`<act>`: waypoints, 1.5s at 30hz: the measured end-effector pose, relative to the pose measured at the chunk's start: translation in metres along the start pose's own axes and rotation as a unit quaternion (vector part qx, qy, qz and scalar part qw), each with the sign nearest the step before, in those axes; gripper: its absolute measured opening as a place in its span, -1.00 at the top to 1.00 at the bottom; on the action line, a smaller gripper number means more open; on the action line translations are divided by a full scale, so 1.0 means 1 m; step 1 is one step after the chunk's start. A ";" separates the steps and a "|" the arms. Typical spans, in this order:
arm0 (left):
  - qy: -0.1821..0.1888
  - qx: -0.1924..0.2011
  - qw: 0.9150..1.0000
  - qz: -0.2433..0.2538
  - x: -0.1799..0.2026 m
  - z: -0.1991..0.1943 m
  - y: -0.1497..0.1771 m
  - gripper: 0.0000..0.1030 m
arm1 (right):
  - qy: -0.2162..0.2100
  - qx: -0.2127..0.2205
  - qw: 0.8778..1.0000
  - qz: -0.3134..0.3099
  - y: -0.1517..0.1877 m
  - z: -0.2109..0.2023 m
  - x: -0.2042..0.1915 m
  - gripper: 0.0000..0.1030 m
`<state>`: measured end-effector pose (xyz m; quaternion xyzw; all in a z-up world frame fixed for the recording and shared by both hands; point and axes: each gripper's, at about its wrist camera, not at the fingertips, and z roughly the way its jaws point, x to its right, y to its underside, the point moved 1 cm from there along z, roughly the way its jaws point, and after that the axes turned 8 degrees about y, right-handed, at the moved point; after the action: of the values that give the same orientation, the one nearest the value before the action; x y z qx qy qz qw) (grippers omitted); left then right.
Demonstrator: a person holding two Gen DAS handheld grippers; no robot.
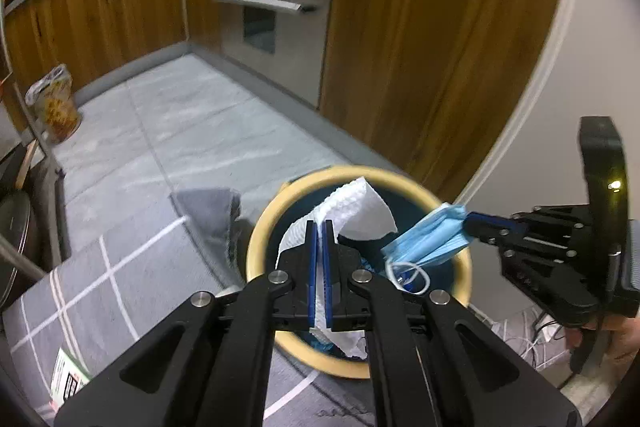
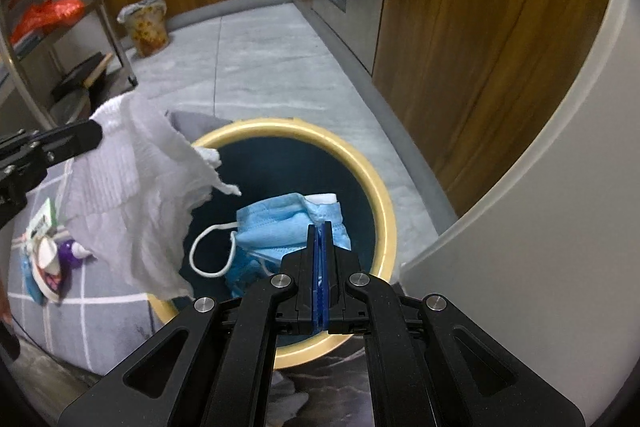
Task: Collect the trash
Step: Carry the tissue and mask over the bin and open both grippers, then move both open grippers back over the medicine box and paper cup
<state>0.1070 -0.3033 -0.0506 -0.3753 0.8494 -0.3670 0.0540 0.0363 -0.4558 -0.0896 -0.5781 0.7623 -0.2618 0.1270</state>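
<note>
Litter pile: at the far left of our right wrist view we see a small heap of wrappers and scraps (image 2: 46, 259) on the grey checked rug (image 2: 100, 323), well to the left of both sets of jaws.
Left gripper (image 1: 319, 227): our jaws are clamped together on a crumpled white paper towel (image 1: 352, 205).
Paper towel place: it hangs from those jaws above the left part of the bin's opening.
Bin: the round waste bin with a pale yellow rim and dark inside (image 2: 386, 211) stands on the floor below both grippers.
Right gripper (image 2: 319, 227): our jaws are pressed shut on a folded light blue face mask (image 2: 280, 227).
Mask place: it hangs over the bin's opening, its white ear loop (image 2: 210, 251) dangling to the left of the jaws.
</note>
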 end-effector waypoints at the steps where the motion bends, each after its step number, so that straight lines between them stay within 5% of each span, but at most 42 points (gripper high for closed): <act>1: -0.001 -0.006 1.000 -0.003 -0.002 0.002 0.002 0.95 | 0.002 -0.002 1.000 -0.002 0.000 0.001 -0.001 0.95; 14: -0.024 -0.041 0.999 0.024 -0.002 0.015 0.013 0.88 | 0.003 -0.014 1.000 0.001 -0.001 0.009 -0.007 0.95; 17: -0.032 -0.038 0.998 0.025 -0.005 0.011 0.013 0.62 | 0.003 -0.015 1.000 0.003 -0.002 0.010 -0.006 0.91; 19: -0.038 -0.031 0.999 0.023 -0.008 0.007 0.013 0.38 | 0.002 -0.012 1.000 0.004 -0.004 0.009 -0.006 0.83; 22: -0.045 -0.022 0.999 0.019 -0.012 -0.001 0.014 0.29 | 0.000 0.001 1.000 0.008 -0.004 0.005 -0.006 0.58; 30: -0.064 0.008 0.998 0.004 -0.028 -0.034 0.020 -0.22 | -0.026 0.025 0.998 0.052 -0.008 -0.012 0.004 -0.39; 36: -0.090 0.026 0.996 -0.006 -0.039 -0.061 0.029 -0.65 | -0.034 0.059 0.997 0.047 -0.009 -0.036 -0.009 -0.62; 45: -0.119 0.051 0.991 -0.026 -0.066 -0.107 0.047 -0.71 | -0.035 0.099 0.993 0.044 -0.013 -0.063 -0.035 -0.79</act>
<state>0.0870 -0.1750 -0.0165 -0.4353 0.8070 -0.3636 0.1643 0.0265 -0.4094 -0.0337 -0.5372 0.7525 -0.3101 0.2216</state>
